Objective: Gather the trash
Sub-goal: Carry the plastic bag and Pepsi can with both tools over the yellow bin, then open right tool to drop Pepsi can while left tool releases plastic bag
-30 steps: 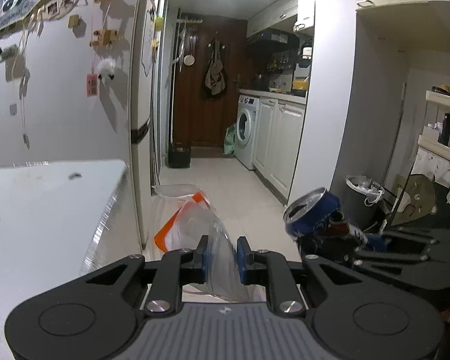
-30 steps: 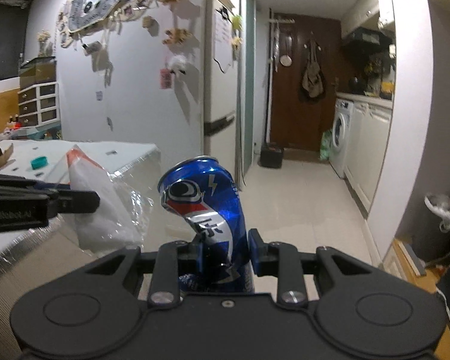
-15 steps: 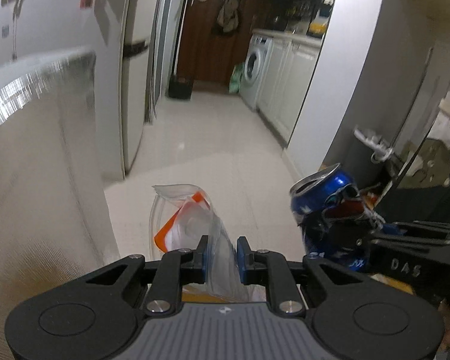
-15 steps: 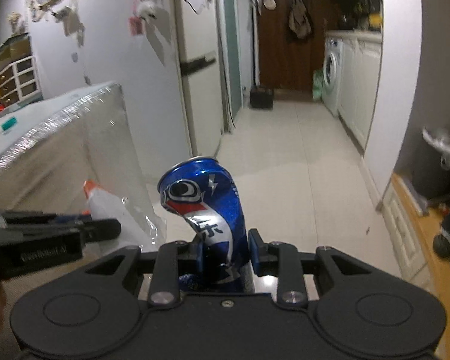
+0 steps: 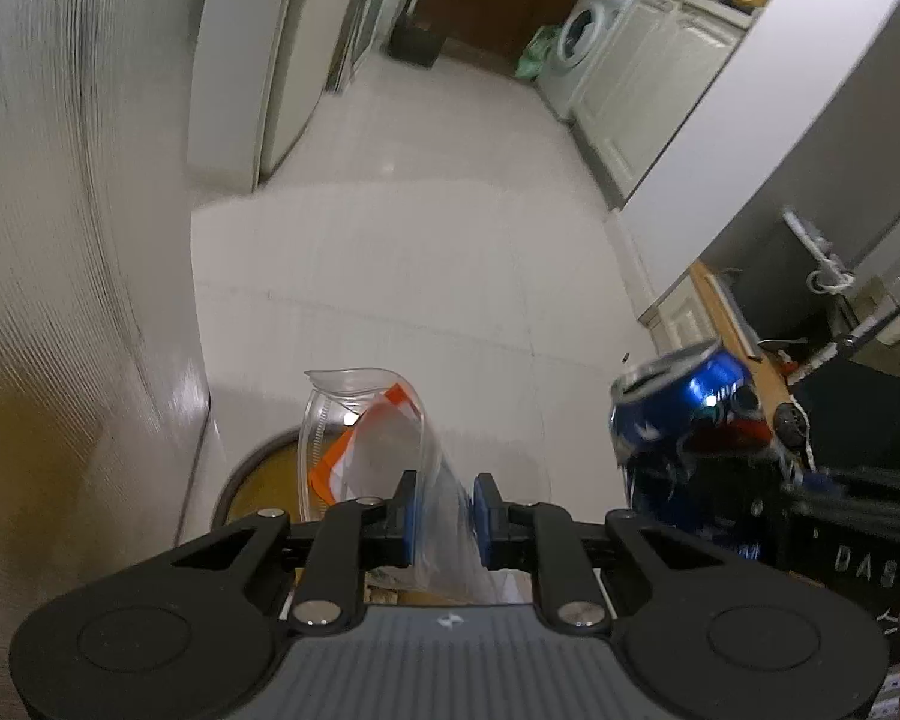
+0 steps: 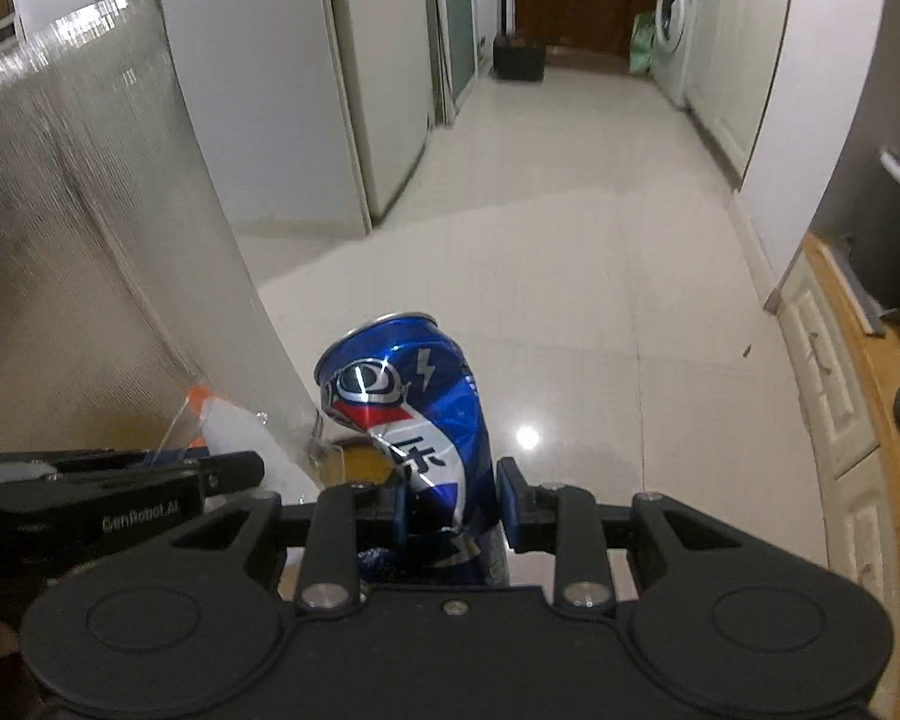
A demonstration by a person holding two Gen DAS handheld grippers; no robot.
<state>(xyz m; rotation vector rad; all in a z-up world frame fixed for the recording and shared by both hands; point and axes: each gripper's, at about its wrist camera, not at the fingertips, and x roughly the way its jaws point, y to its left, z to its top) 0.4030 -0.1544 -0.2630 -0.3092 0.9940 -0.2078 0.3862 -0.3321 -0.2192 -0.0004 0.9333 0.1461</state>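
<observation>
The left hand-held gripper (image 5: pixel 441 507) pinches a clear zip-seal plastic bag (image 5: pixel 369 438) between its blue pads, which sit almost together with only the film between them. The bag stands up ahead of the jaws, mouth open, with an orange-and-white wrapper (image 5: pixel 363 450) inside. It looks very light and limp, and the smooth film could slide out of a loose pinch, so a hold on a gathered fold or near the stiffer zip rim seems safest.

The right hand-held gripper (image 6: pixel 450 507) is clamped on a blue drink can (image 6: pixel 411 414), its pads pressing the lower body while the open top points away from the camera. The can is dented and creased at the waist, so it is probably empty: light, thin-walled and easy to crush further. Its glossy side is slippery, and the dent gives the pads some purchase.

Both hand-held grippers point down at a pale tiled floor (image 6: pixel 570 276), side by side, the can just right of the bag. Beneath them a round rim with a yellowish inside (image 5: pixel 270 480) shows, likely a bin, beside the draped side of the surface (image 5: pixel 60 240). Judging by that, the drop comes next, the bag first needing a clean release.
</observation>
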